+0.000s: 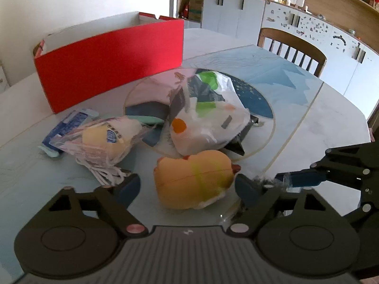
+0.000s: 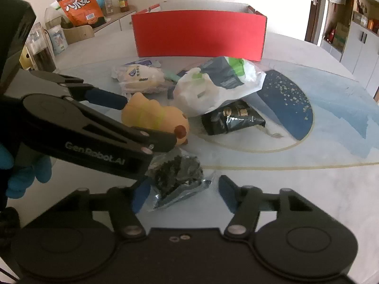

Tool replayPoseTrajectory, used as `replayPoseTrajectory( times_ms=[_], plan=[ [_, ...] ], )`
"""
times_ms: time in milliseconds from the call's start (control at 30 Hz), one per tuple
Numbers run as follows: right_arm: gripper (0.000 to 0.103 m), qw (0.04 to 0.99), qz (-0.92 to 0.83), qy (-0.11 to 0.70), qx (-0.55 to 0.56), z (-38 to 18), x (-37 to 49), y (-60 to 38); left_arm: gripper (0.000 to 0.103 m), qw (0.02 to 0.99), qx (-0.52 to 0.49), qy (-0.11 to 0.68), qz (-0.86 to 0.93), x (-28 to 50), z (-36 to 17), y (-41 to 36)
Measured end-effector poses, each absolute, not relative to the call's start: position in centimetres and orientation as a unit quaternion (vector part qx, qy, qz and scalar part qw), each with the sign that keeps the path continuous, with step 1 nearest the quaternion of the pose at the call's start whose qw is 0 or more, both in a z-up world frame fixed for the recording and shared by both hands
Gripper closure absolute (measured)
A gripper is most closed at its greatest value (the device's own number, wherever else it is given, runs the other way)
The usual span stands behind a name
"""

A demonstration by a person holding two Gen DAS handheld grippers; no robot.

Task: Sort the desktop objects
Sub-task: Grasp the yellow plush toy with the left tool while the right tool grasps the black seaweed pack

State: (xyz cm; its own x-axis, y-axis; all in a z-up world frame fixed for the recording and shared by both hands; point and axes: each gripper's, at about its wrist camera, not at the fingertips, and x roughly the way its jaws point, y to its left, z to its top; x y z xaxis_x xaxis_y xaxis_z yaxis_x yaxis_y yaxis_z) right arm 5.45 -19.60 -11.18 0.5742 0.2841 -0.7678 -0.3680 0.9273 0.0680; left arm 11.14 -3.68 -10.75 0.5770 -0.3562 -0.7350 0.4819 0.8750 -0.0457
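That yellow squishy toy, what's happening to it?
Someone is sorting a table full of snacks using two grabbers. The left gripper is open around the yellow toy, ready to squeeze it. The right gripper is open around a clear packet of dark bits. The red box waits behind.

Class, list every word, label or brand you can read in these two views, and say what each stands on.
"GenRobot.AI": on the left gripper's black body.
"八爪烧": on the orange snack bag on the side counter.
Blue label on the clear bread packet: too blurred to read.
Blue-and-white packet: print unreadable.
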Motion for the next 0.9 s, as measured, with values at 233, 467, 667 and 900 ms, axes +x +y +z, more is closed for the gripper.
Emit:
replayPoseTrajectory(
  times_ms=[233, 467, 667, 900],
  plan=[
    [0.051, 0.888, 0.180, 0.421, -0.045, -11.1, 5.4, -20.1, 0.032, 0.883, 0.079, 0.395, -0.242, 11.0, -10.8, -4.0],
    [0.058, 0.887, 0.180, 0.424, -0.042, -11.0, 5.5, -20.2, 0.038, 0.883, 0.068, 0.395, -0.243, 10.8, -10.6, -3.9],
    [0.059, 0.886, 0.177, 0.427, -0.043, -10.7, 5.4, -20.8, 0.039, 0.883, 0.060, 0.393, -0.249, 10.6, -10.0, -3.6],
    [0.059, 0.889, 0.174, 0.421, -0.049, -9.5, 5.7, -21.4, 0.039, 0.887, 0.055, 0.385, -0.248, 10.6, -8.4, -3.4]
  ],
)
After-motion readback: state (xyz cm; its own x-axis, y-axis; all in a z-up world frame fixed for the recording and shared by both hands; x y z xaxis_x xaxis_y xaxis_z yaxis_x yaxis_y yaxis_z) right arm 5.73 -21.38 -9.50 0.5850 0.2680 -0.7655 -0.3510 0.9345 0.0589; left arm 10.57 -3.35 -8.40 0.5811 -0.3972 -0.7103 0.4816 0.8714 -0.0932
